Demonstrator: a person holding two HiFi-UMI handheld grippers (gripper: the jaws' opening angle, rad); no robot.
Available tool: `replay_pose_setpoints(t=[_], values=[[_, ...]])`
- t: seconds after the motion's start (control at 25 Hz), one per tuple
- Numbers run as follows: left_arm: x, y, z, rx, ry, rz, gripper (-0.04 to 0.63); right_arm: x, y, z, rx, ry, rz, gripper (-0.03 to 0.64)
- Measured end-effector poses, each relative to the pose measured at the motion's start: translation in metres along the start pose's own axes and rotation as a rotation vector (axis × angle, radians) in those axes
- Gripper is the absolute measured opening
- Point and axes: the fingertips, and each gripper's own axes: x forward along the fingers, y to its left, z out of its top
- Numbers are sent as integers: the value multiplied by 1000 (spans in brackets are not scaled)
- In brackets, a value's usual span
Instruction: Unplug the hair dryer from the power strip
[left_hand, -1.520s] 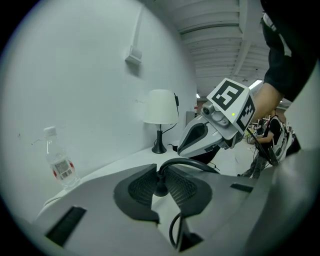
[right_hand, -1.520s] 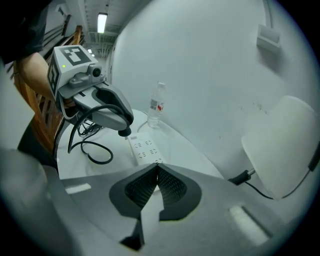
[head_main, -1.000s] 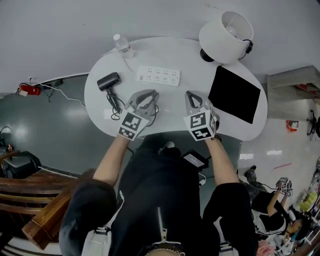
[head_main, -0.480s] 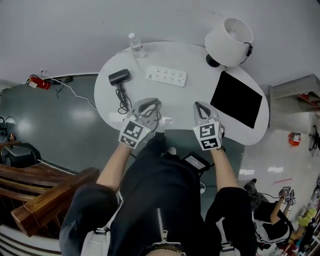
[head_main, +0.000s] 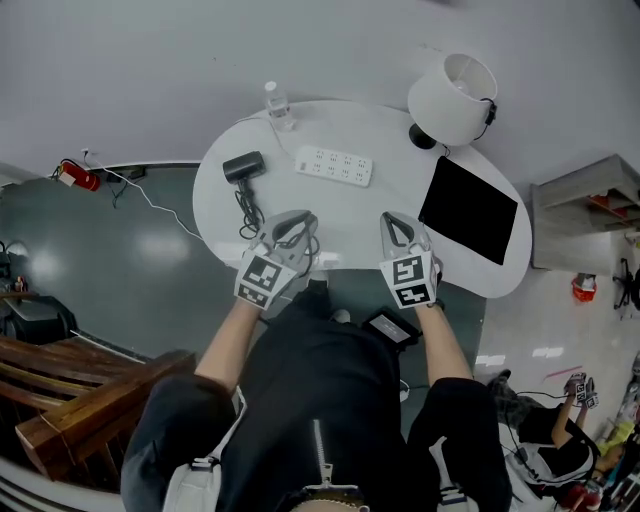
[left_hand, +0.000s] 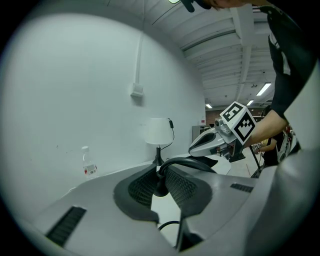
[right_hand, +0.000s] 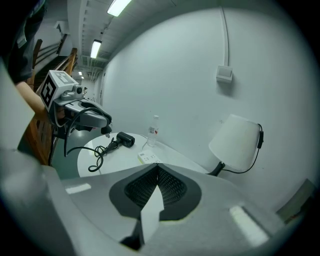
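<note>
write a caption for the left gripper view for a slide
Left gripper clamps the hair dryer's black plug, cord arching right; lamp, bottle and right gripper beyond.

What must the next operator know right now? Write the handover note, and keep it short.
Left gripper: shut on the plug, held above the table's near edge.
Right gripper: shut, empty.
The hair dryer lies at the table's left, with the power strip beside it.
Done: the plug is out of the strip.
Left: probably just setting the plug down.
</note>
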Motion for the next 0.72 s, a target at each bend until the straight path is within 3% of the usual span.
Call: replay_pose_setpoints(t=[0.72], values=[[16,12,0,2,-6,-39,52,14,-8,7,20,3,-7,5]])
